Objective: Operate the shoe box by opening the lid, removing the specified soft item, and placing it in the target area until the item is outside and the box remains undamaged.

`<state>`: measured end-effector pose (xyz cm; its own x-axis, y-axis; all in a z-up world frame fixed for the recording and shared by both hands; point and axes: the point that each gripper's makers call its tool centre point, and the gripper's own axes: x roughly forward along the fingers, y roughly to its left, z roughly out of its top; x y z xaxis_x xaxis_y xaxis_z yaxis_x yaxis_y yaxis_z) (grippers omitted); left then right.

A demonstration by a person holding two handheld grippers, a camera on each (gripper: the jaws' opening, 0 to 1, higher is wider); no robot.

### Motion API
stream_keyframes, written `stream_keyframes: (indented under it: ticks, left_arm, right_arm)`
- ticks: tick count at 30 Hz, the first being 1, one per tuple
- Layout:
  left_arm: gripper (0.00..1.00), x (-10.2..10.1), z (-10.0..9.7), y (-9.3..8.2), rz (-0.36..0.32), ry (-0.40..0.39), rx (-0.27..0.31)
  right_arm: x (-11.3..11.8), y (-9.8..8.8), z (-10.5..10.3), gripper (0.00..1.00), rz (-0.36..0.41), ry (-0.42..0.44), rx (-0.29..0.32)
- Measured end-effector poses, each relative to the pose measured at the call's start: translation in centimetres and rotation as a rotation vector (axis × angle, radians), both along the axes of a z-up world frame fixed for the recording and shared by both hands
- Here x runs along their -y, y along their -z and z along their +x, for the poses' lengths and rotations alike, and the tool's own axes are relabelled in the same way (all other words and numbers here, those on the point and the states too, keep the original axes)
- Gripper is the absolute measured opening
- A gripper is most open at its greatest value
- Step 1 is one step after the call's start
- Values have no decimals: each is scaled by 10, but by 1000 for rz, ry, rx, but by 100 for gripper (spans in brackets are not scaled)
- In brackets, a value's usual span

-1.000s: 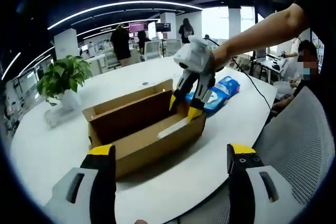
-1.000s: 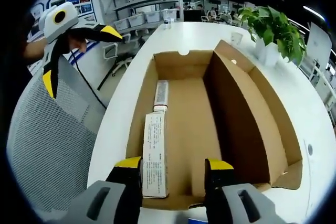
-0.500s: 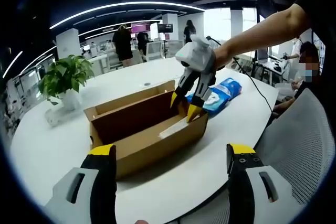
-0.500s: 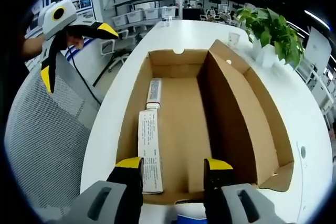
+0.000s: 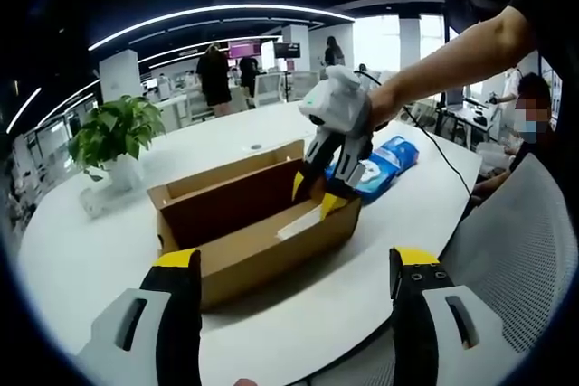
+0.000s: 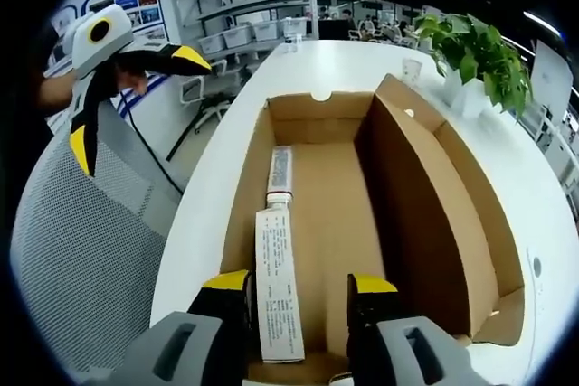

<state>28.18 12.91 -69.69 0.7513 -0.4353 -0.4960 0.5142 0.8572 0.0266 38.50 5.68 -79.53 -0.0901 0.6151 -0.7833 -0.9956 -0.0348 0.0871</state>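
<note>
An open brown cardboard shoe box (image 5: 253,232) lies on the white table (image 5: 81,259), its lid standing upright along the far side. My right gripper (image 5: 315,194) dips its yellow tips into the box's right end. In the right gripper view, a long white printed pack (image 6: 279,296) lies on the box (image 6: 412,223) floor along the left wall, with a smaller white tube-like piece (image 6: 281,167) beyond it. My right gripper (image 6: 298,285) is open, and the pack's near end sits between its jaws. My left gripper (image 5: 297,261) hangs open in front of the box and holds nothing. It also appears at upper left (image 6: 136,101).
A blue pack of wipes (image 5: 382,158) lies on the table just behind the box's right end. A potted plant (image 5: 109,133) stands at the far left. A grey mesh chair (image 6: 81,250) is beside the table edge. People stand in the background.
My right gripper has sunk lower, from the box's end rim into the box, so the white pack's end now lies between its jaws. The left gripper has held still.
</note>
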Motion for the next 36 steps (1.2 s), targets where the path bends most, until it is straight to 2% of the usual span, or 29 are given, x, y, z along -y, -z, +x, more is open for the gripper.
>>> stream_keyframes:
  ticks: [11, 24, 36]
  left_arm:
    - [89, 0, 0, 0, 6, 3, 4]
    - [88, 0, 0, 0, 23, 12, 13]
    - [88, 1, 0, -1, 13, 4, 22]
  right_arm:
    - [0, 7, -13, 16, -20, -35, -27]
    - [0, 3, -10, 14, -15, -21, 5]
    - [2, -22, -2, 14, 34, -14, 78]
